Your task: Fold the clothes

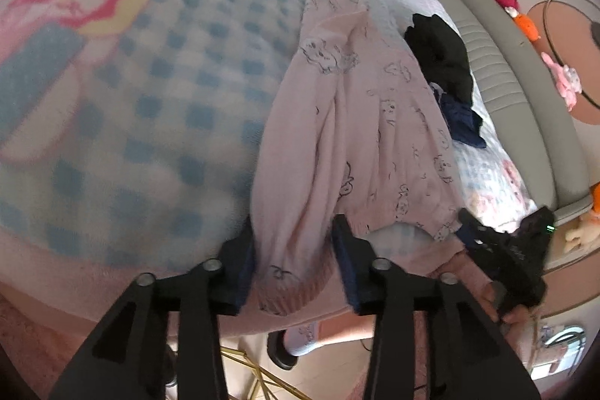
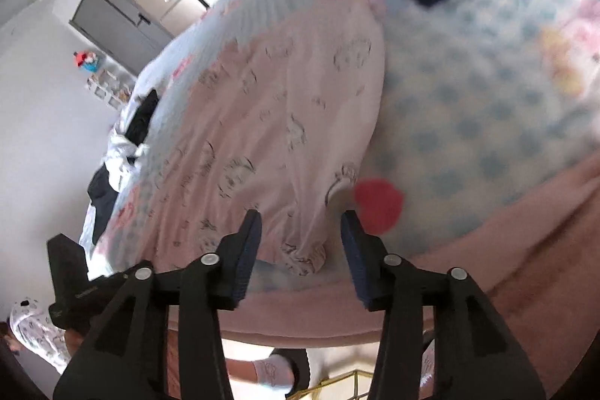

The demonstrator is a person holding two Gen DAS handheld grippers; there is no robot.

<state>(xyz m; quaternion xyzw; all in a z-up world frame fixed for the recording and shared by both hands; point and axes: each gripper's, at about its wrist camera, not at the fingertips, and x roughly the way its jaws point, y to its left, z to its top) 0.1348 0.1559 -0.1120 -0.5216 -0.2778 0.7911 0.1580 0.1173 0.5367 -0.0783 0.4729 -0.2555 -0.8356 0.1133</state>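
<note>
Pink printed garment (image 1: 360,122): laid on the blue-checked blanket (image 1: 157,92) of the bed, long axis running from the near bed edge away toward the far side. Its ribbed hem end is seen bunched at the near edge, partly overhanging. In the right wrist view the same garment (image 2: 262,137) is spread broadly, a gathered corner lying nearest.

Left gripper (image 1: 296,250): set at the hem end, jaws spread wide, the bunched fabric standing between them and touched by the left pad; no closure on cloth is shown.

Right gripper (image 2: 300,246): likewise spread wide, the gathered corner lying between the fingers, unpinched.

Nearness: both are placed at the near end, one to each corner; a lengthwise fold is judged to run away from them.

Further out: a dark clothes pile (image 1: 442,62) beside the garment's far part.
</note>
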